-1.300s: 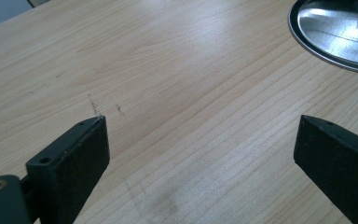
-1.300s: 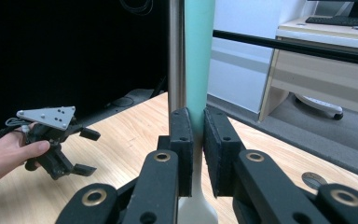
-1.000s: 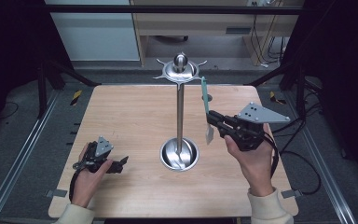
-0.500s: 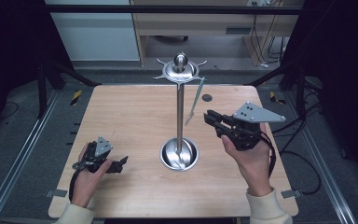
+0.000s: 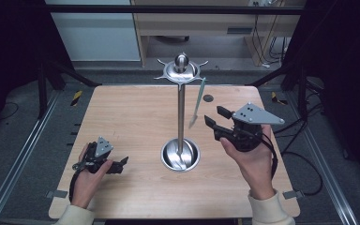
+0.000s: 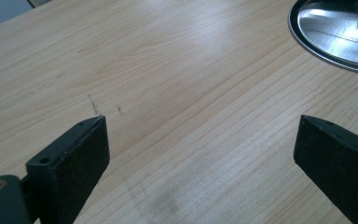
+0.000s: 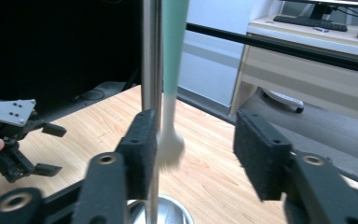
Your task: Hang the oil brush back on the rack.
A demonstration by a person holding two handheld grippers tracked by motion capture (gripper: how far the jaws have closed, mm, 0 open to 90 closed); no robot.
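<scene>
A steel stand [image 5: 181, 112] rises from a round base [image 5: 180, 154] near the middle of the table [image 5: 122, 122], with a hooked disc and a ball at its top. From a hook on the side toward the table's right edge hangs a toothbrush [image 5: 197, 101] with a pale green handle, head downward and slightly tilted, clear of the table.

The right gripper [image 5: 215, 119] is held above the table's right half, just beside the brush and pointing at the pole. Its jaws have just been opening; in the right gripper view they stand about halfway apart, with the brush head [image 7: 170, 147] blurred between them, close by one jaw, and the pads not pressing on it.

The left gripper [image 5: 122, 164] rests low near the table's front left corner, its jaws spread wide over bare wood with nothing in them.
</scene>
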